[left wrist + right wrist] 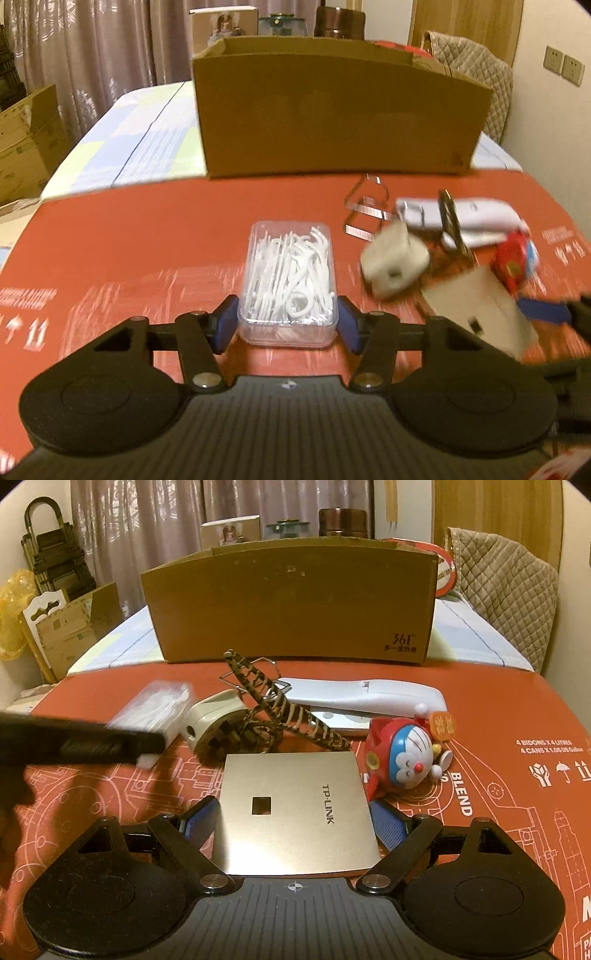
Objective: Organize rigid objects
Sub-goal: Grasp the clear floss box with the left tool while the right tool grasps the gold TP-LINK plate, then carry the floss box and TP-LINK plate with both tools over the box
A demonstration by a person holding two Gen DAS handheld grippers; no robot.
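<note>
A clear plastic box of white floss picks lies on the red sheet. My left gripper has its blue pads touching both sides of the box's near end. A gold TP-LINK panel lies flat between the blue pads of my right gripper, which press on its two side edges. Behind it lie a Doraemon toy, a white handset, a spiral wire stand and a beige device. A large cardboard box stands at the back, open on top.
The left gripper's arm crosses the left of the right wrist view above the floss box. A clear acrylic stand lies by the big box. More cartons stand at the far left; a quilted chair at the right.
</note>
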